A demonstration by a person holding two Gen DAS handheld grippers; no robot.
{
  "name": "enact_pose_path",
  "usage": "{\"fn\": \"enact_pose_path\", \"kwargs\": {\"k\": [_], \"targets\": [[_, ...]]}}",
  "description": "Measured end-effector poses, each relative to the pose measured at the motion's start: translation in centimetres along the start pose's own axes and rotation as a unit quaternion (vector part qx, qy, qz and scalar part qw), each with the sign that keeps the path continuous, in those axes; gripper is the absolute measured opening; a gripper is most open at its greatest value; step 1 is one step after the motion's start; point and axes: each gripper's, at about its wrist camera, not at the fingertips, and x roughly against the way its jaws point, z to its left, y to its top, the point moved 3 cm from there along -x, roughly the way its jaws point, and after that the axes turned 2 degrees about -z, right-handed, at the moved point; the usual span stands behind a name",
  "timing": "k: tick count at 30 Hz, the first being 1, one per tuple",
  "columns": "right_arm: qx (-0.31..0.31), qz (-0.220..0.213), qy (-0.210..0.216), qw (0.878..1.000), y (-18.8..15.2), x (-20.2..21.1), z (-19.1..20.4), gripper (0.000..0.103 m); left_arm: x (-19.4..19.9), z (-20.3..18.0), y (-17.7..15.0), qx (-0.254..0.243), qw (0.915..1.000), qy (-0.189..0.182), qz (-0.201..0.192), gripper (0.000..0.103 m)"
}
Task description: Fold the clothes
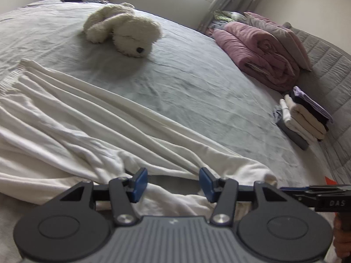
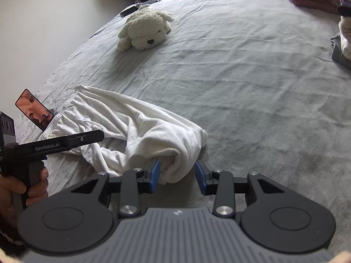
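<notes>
I am early in folding a white garment (image 2: 136, 129) that lies rumpled on the grey bed (image 2: 252, 92), its elastic waistband (image 2: 65, 109) at the far left and the other end bunched toward me. My left gripper (image 1: 173, 182) hangs over the near hem with its blue pads spread; cloth lies below and between them, but neither pad presses on it. My right gripper (image 2: 177, 175) has its pads partly spread around the rolled-up end of the cloth. The left pad touches the roll and the right pad stands clear, so I judge nothing is pinched yet.

Next, I think, both grippers must close on this near edge, one at each corner, so that I can pull the cloth flat before the first fold.

There is plenty of bare sheet ahead and to the right. The plush dog (image 2: 145, 29) lies well beyond, a folded stack (image 1: 305, 118) sits by the far right edge, and a phone (image 2: 34, 108) lies just beside the waistband.
</notes>
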Motion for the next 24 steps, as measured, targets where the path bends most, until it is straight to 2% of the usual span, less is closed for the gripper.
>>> {"fn": "enact_pose_path", "kwargs": {"k": [2,3,4,6,11,16,24], "targets": [[0.007,0.006,-0.012,1.0,-0.3,-1.0,-0.1,0.03,-0.2,-1.0,-0.4,-0.014,0.9996,-0.025,0.005,0.052],[0.006,0.009,-0.015,1.0,-0.4,-1.4,-0.3,0.014,-0.4,-1.4,-0.6,-0.023,0.9991,-0.036,0.007,0.052],[0.001,0.01,-0.014,1.0,-0.3,-1.6,-0.6,0.01,-0.5,-1.7,-0.8,-0.03,0.9984,-0.046,0.009,0.052],[-0.004,0.009,-0.021,1.0,0.1,-1.6,-1.0,0.008,-0.8,-2.4,-1.2,-0.041,0.9969,-0.066,0.017,0.052],[0.02,-0.005,-0.075,0.997,2.7,-0.5,-1.3,0.007,-1.5,-3.6,-1.9,-0.056,0.9932,-0.094,0.04,0.052],[0.045,-0.036,-0.116,0.992,6.2,0.5,-1.4,0.006,-2.0,-4.1,-1.8,-0.062,0.9921,-0.1,0.044,0.052],[0.079,-0.064,-0.179,0.979,11.2,-1.4,-1.8,0.006,-2.7,-4.3,-1.0,-0.054,0.9927,-0.101,0.039,0.052]]}}
